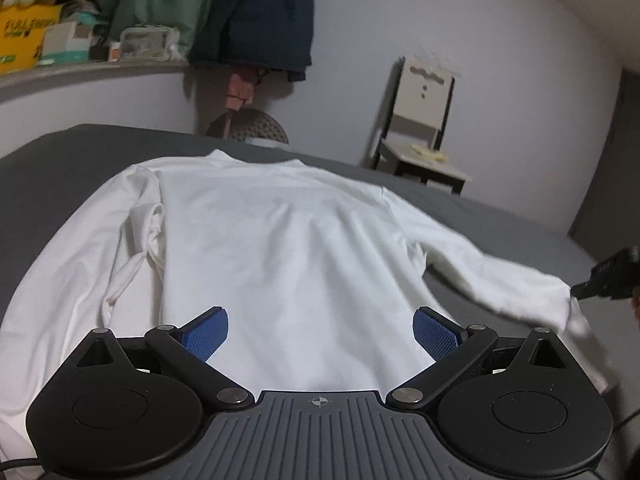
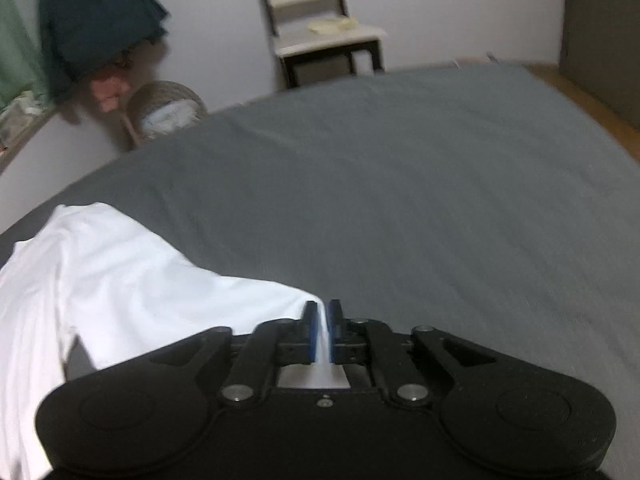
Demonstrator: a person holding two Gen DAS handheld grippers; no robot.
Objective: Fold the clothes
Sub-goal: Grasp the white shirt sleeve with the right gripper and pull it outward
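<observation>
- Left gripper (image 1: pixel 320 334) hangs spread wide above the white shirt's (image 1: pixel 272 240) hem, holding nothing.
- Right gripper (image 2: pixel 322 330) is pinched tight on the sleeve cuff (image 2: pixel 324 360), over the grey bed (image 2: pixel 400 200).

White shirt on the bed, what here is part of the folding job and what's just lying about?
Job: white shirt, spread on the grey bed; right gripper, jaws shut on the sleeve; left gripper, jaws open over the hem.

Lying about: chair, basket, hanging jacket, yellow box.
</observation>
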